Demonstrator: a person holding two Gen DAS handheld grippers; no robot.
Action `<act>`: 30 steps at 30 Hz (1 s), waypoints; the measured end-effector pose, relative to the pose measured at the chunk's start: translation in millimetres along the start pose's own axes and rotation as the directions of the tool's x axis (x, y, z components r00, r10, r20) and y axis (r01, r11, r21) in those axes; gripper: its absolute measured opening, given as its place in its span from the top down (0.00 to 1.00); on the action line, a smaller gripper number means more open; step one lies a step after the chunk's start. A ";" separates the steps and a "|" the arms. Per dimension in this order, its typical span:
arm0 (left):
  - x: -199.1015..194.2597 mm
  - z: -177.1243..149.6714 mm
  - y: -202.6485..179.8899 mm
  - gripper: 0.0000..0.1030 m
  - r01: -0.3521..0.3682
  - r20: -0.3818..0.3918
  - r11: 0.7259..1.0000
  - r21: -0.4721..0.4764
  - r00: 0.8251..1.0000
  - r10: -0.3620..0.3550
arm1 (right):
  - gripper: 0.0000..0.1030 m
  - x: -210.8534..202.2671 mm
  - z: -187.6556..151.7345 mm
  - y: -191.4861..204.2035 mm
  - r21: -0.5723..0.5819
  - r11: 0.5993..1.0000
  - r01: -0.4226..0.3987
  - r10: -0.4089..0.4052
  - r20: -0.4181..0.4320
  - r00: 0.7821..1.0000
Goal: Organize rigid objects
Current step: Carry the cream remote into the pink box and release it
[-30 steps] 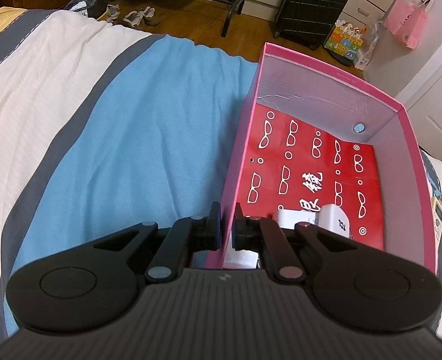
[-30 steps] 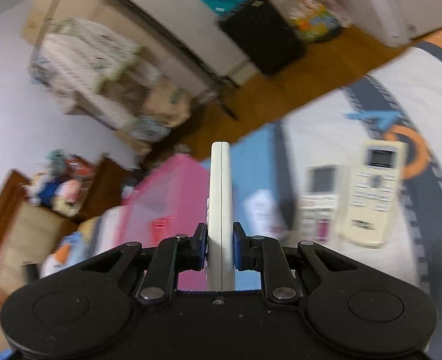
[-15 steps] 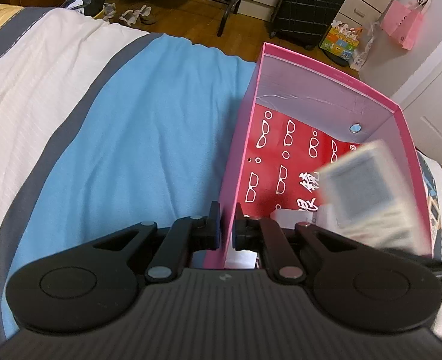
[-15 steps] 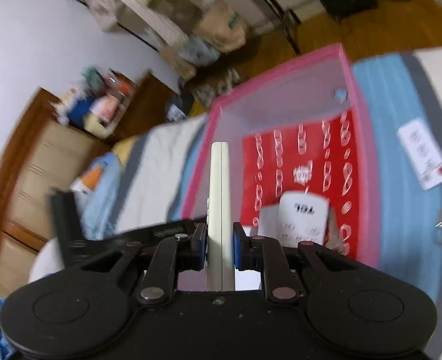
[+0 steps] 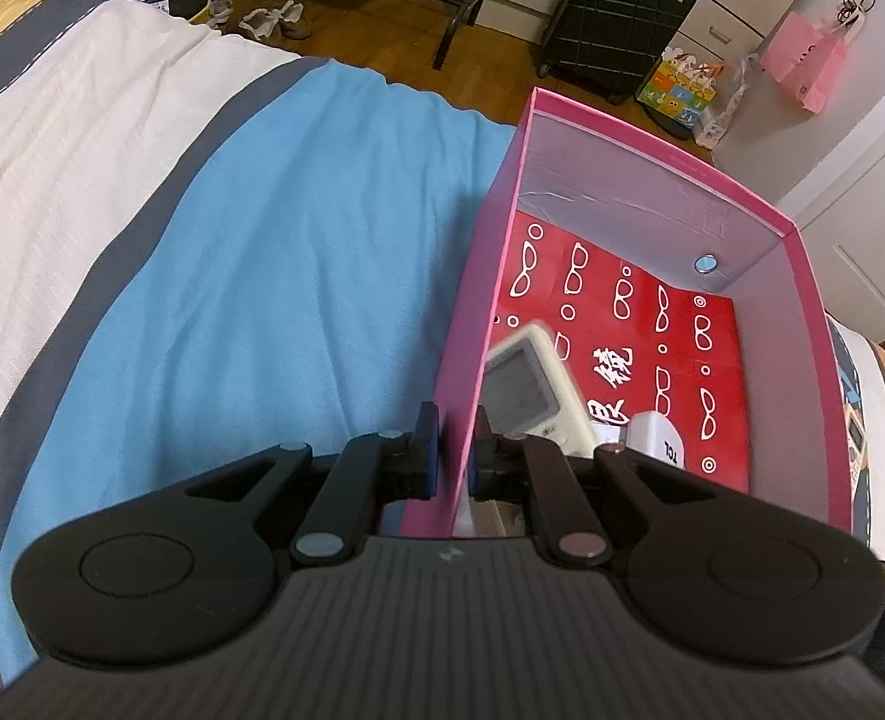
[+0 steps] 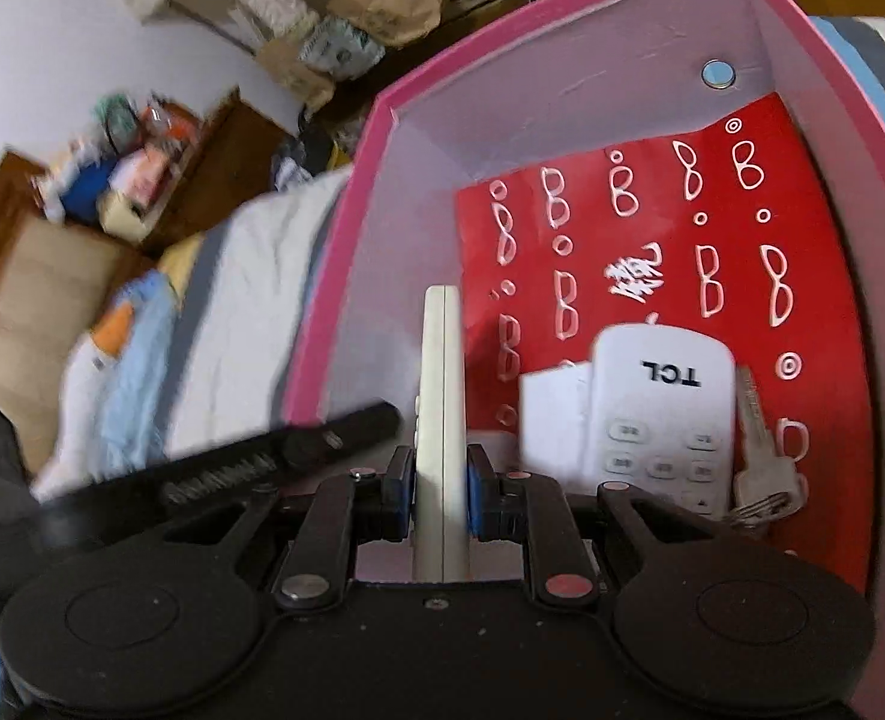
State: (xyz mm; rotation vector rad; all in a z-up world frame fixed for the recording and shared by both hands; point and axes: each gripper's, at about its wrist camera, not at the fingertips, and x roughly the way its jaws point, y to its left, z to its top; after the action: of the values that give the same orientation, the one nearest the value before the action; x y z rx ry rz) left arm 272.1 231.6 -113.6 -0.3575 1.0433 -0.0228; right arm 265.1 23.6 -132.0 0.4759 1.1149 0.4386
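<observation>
1. Left wrist view: the left gripper (image 5: pixel 453 456) has its black fingers (image 5: pixel 423 453) pinched on the thin left wall of the pink box (image 5: pixel 652 165), one blue-padded tip outside the wall and one inside.
2. The box is a rectangular cardboard carton with a bright pink outside and rim, a pale, dull lilac inside and a small round metal disc (image 5: pixel 706 264) on its far wall. It stands on the bed (image 5: pixel 232 276), on a soft blue band of the cover beside grey and ribbed cream stripes.
3. A glossy red sheet (image 5: pixel 622 324) printed with white spectacle outlines and characters lines the box floor.
4. Right wrist view: the right gripper (image 6: pixel 440 489) holds a slim cream plastic remote (image 6: pixel 441 396) edge-on. The jaws have just been opening a little, yet the pads sit against both of its flat faces. The remote is inside the box, close to the left wall; in the left wrist view its grey screen end (image 5: pixel 520 387) shows blurred.
5. Already lying on the red sheet are a rounded white TCL remote (image 6: pixel 664 414) with oval buttons, a white card (image 6: pixel 553 420) partly under it, and a flat silver key (image 6: pixel 760 456) just beside its right edge.
</observation>
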 end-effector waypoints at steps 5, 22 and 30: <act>0.1 0.4 -0.3 0.92 -0.001 0.000 1.000 0.002 1.000 0.001 | 0.69 -42.6 -3.8 11.9 -0.162 0.983 0.083 -0.073 0.068 0.995; -1.3 -1.1 -10.6 0.93 -0.044 0.003 0.999 0.024 0.999 0.044 | 0.61 -183.1 13.2 -108.9 -0.244 0.948 0.207 -0.195 0.072 0.978; -4.6 -2.2 -16.4 0.93 -0.050 0.000 0.993 0.111 0.999 0.050 | 0.58 -159.1 2.1 -176.8 -0.111 0.948 0.297 -0.291 0.068 0.954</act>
State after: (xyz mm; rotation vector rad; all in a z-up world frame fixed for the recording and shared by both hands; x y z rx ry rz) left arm 270.5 216.4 -105.8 -0.2309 1.0488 -0.0361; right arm 224.1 -210.1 -113.7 0.2081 1.0824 0.2285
